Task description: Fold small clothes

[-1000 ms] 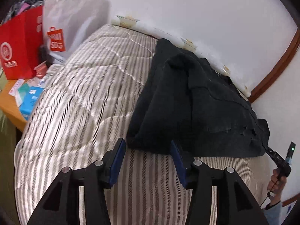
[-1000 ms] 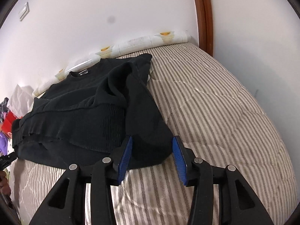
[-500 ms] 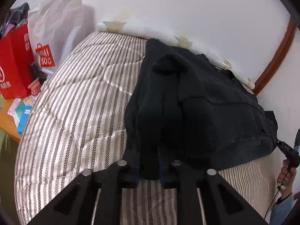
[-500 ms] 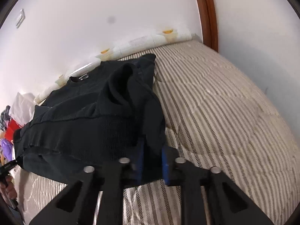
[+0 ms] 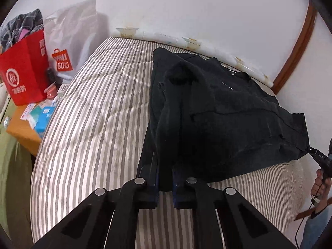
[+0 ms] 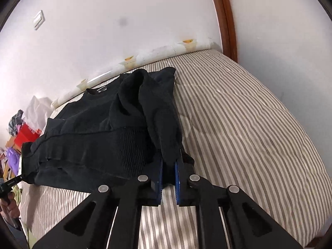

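black sweater (image 5: 228, 124) | partly folded | near corners lifted off striped bed (image 5: 93, 124)

Matt black knit sweater (image 5: 228, 120), ribbed near its hem; quilted striped cloth bedcover (image 5: 99, 114), faintly sheened; glossy red paper bag (image 5: 22, 72); varnished wooden trim (image 6: 225, 18).

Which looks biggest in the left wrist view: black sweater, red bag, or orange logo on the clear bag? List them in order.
1. black sweater
2. red bag, though it sits farther from the camera
3. orange logo

Soft, even daylight — strong fisheye bending, dark vignette corners, slight motion blur near the edges
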Demonstrator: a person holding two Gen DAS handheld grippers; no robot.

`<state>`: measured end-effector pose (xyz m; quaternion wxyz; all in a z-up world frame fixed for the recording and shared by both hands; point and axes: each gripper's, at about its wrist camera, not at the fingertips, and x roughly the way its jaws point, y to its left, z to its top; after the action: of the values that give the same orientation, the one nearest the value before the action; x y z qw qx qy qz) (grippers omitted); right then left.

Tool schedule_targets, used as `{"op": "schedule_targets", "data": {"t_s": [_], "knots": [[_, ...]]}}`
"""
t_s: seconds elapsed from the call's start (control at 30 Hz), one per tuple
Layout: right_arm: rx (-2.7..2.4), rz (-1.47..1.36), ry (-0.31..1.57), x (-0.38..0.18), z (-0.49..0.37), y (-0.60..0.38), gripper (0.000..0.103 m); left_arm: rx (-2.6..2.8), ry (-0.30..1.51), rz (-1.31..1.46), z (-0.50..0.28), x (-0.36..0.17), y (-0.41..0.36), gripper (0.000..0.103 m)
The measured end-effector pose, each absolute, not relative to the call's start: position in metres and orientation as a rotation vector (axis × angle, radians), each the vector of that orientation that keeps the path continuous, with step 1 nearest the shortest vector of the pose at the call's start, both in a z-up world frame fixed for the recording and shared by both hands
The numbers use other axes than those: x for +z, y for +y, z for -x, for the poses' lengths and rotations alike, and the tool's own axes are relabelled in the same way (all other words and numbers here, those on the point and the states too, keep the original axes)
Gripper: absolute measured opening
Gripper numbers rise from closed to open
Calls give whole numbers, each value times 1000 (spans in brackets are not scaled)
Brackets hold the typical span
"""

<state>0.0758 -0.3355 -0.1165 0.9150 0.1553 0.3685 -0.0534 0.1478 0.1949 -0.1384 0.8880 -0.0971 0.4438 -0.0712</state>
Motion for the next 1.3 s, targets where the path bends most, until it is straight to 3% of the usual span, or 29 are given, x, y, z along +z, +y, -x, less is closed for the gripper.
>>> {"op": "schedule_targets", "data": {"t_s": [0.4,0.47,0.53,0.57,0.7,0.77,0.87,1.3], "knots": [[-162,-259,803,-118,-31,-324,15,-118,940,170,-106,-145,193,13],[-185,-233,753,-104,-18,-318,16,-101,929,190,-102,-138,196,20],[-176,-185,705,-89,-7,-308,26,-47,894,170,-94,-129,197,33],[-163,-156,679,-82,-2,-300,30,-37,858,154,-89,-122,195,35],[-62,-109,678,-72,3,-270,30,-122,819,146,-78,-107,182,35],[5,-126,718,-79,-3,-257,28,-188,811,151,-72,-105,173,35],[61,-131,777,-98,-15,-240,16,-255,818,140,-67,-108,159,35],[55,-141,891,-146,-50,-228,7,-357,936,149,-94,-150,127,31]]}}
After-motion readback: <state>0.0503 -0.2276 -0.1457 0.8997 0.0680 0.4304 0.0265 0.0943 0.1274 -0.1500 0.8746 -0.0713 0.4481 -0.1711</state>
